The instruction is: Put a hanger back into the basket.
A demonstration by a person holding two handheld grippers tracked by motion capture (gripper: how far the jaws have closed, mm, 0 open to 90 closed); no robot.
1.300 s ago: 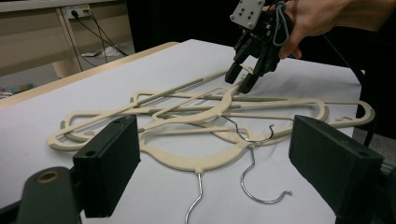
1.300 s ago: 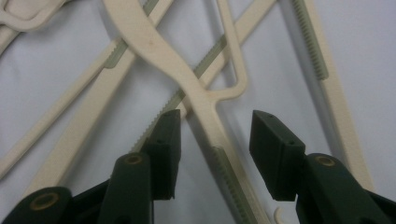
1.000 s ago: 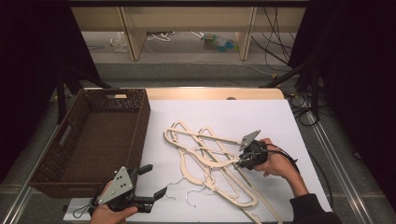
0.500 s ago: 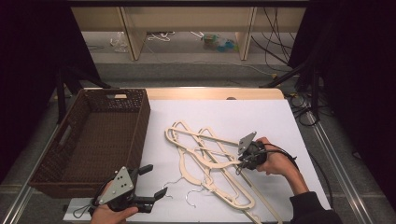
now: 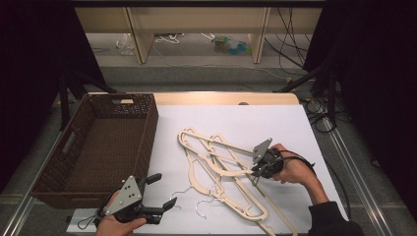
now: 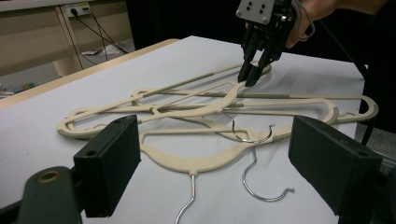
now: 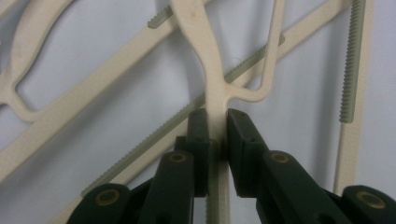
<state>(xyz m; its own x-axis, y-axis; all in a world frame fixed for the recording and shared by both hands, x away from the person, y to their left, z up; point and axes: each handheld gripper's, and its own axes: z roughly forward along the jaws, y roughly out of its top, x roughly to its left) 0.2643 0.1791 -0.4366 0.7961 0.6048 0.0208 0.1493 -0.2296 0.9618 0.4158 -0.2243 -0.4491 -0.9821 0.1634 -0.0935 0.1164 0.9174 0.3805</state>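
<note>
Hangers (image 5: 223, 169) lie tangled in a cream pile on the white table (image 5: 275, 123), toward its right half, with their wire hooks (image 5: 201, 206) pointing at your near edge. Your right gripper (image 5: 255, 173) sits at the right side of that pile, tipped down onto it. Its jaws have just been closing, and in the right gripper view they are clamped on the thin arm of one hanger (image 7: 215, 93), a black pad (image 7: 198, 135) pressed flat against each side of the cream bar just below where it forks. The left gripper view shows the same grip from across the table: the right gripper's tips (image 6: 250, 74) pinch the bar where several hanger arms cross.

Your left gripper (image 5: 162, 194) rests at the near left corner of the table, just beside the brown woven basket (image 5: 147, 123). Its jaws stand wide apart and nothing is between them; in its own view the two black pads (image 6: 109, 158) frame the pile from a distance, well clear of the nearest hook (image 6: 254, 186). The basket stands at the left of the table, apart from the hangers.
</note>
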